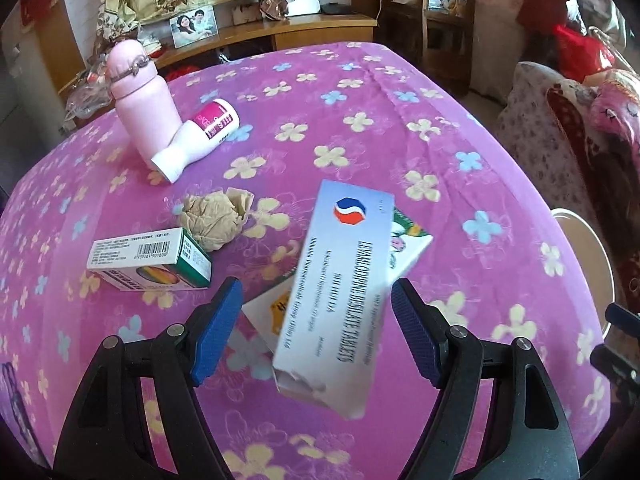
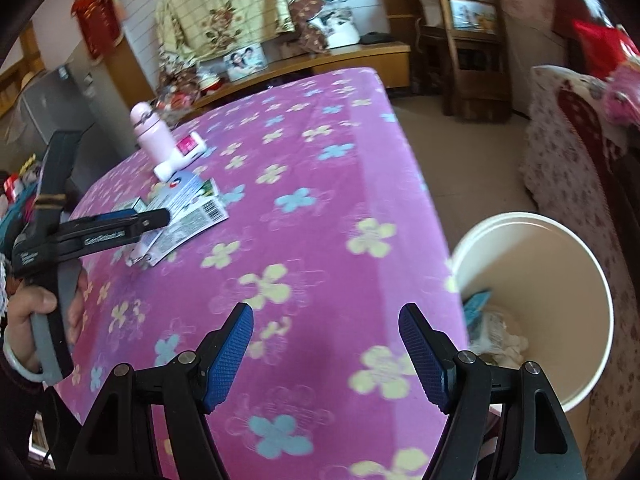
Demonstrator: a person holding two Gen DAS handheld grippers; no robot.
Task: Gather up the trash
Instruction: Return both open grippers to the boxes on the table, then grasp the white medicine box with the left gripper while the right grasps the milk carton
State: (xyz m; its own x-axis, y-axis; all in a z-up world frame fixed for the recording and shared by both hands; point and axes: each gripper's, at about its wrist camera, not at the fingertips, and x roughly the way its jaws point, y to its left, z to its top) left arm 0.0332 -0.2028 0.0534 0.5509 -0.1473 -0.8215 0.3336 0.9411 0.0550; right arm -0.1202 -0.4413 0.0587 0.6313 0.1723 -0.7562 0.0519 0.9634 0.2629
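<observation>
In the left wrist view my left gripper (image 1: 316, 308) is open over the purple flowered table (image 1: 360, 120). A white and blue tablet box (image 1: 344, 280) lies between its fingers, touching the right pad, on top of a flattened carton (image 1: 408, 240). A crumpled brown paper ball (image 1: 214, 216) and a small green and white box (image 1: 148, 260) lie to the left. In the right wrist view my right gripper (image 2: 326, 340) is open and empty above the table's right edge. The left gripper (image 2: 132, 224) shows there over the tablet box (image 2: 176, 196). The white bin (image 2: 560, 280) holds some trash.
A pink bottle (image 1: 140, 108) stands at the back left with a white and pink bottle (image 1: 200, 136) lying against it. A flowered sofa (image 2: 568, 168) stands right of the bin. A wooden shelf (image 1: 280, 32) with photo frames runs behind the table.
</observation>
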